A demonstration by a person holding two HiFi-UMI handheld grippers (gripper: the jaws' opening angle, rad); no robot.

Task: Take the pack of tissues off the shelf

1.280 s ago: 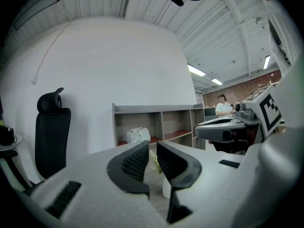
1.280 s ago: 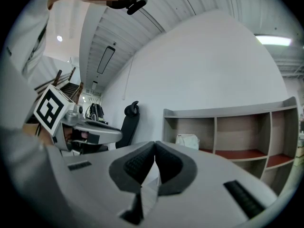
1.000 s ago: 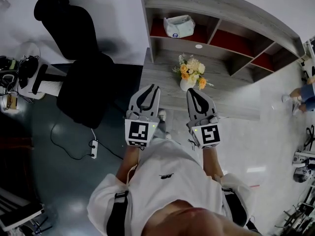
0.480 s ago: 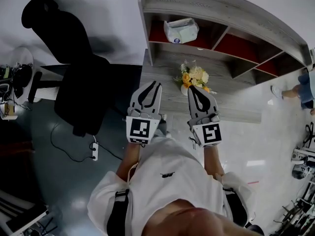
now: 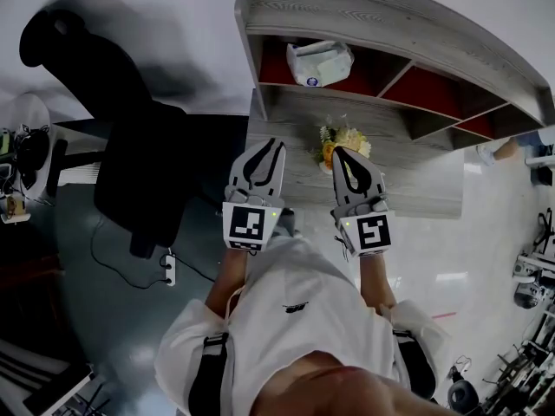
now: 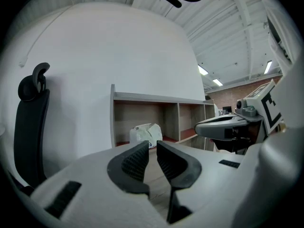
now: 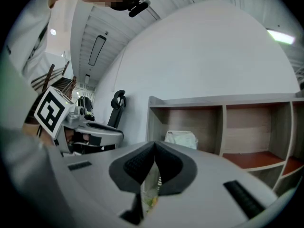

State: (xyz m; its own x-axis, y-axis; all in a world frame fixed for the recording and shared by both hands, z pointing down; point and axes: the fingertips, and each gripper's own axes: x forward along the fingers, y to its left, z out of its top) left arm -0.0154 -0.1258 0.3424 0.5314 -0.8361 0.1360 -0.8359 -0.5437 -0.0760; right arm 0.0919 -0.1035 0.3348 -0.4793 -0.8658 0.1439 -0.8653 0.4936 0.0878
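Observation:
The pack of tissues (image 5: pixel 319 62), white with a blue mark, lies in the leftmost red-floored compartment of the grey wooden shelf (image 5: pixel 347 11). Both grippers are held side by side over the desk's front, well short of the shelf. My left gripper (image 5: pixel 276 144) points toward the pack, its jaws a narrow gap apart with nothing between them. My right gripper (image 5: pixel 339 152) is shut and holds nothing. The left gripper view has the pack (image 6: pixel 145 133) just above the left gripper (image 6: pixel 152 146). In the right gripper view the pack (image 7: pixel 181 139) sits beyond the right gripper (image 7: pixel 154 146).
A vase of yellow and white flowers (image 5: pixel 344 137) stands on the grey desk (image 5: pixel 286 176), right at the right gripper's tip. A black office chair (image 5: pixel 130 146) is at the left, with a power strip (image 5: pixel 169 269) on the floor. Someone's feet (image 5: pixel 499 150) show at far right.
The shelf and pack have come closer in the head view. Both grippers have moved forward over the desk, and the right tip now overlaps the flowers. Jaws are unchanged.

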